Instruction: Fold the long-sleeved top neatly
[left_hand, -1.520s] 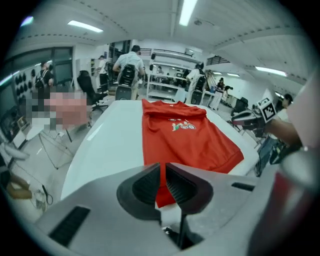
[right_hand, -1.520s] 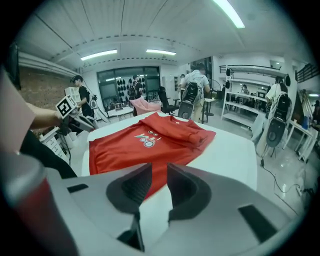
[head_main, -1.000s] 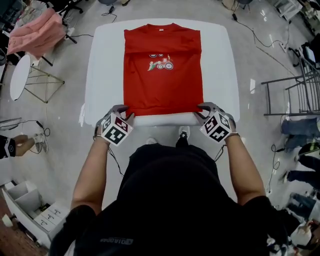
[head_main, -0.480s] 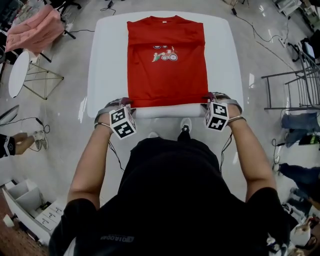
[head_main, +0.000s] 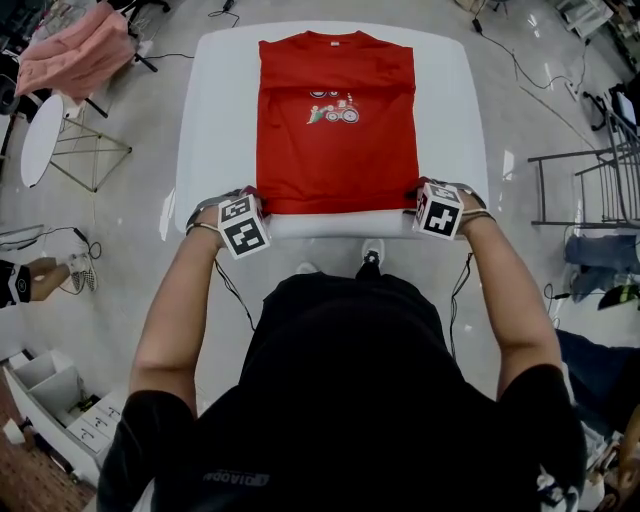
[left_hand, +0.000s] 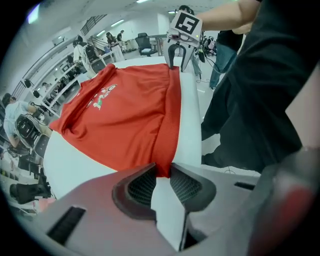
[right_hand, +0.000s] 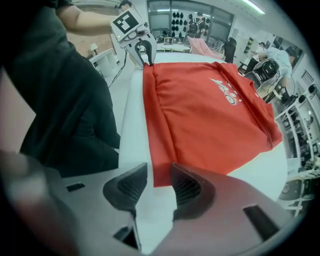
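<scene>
A red long-sleeved top (head_main: 337, 120) with a small vehicle print lies flat on the white table (head_main: 215, 120), sleeves tucked in, hem toward me. My left gripper (head_main: 247, 196) points down at the near left hem corner. In the left gripper view its jaws (left_hand: 161, 175) have just been closing and stand slightly apart, with the corner's tip between the fingertips and white table showing in the gap. My right gripper (head_main: 419, 191) is at the near right hem corner. Its jaws (right_hand: 159, 182) have just been opening and stand apart around that corner.
Pink cloth (head_main: 75, 55) hangs over a rack at the far left, beside a round white side table (head_main: 40, 140). A metal rack (head_main: 590, 190) stands on the right. White drawers (head_main: 50, 400) sit at the lower left. Cables run across the floor.
Both grippers have sunk and rolled at the hem corners, closing in on the cloth. The right jaws have spread. The top lies as before.
</scene>
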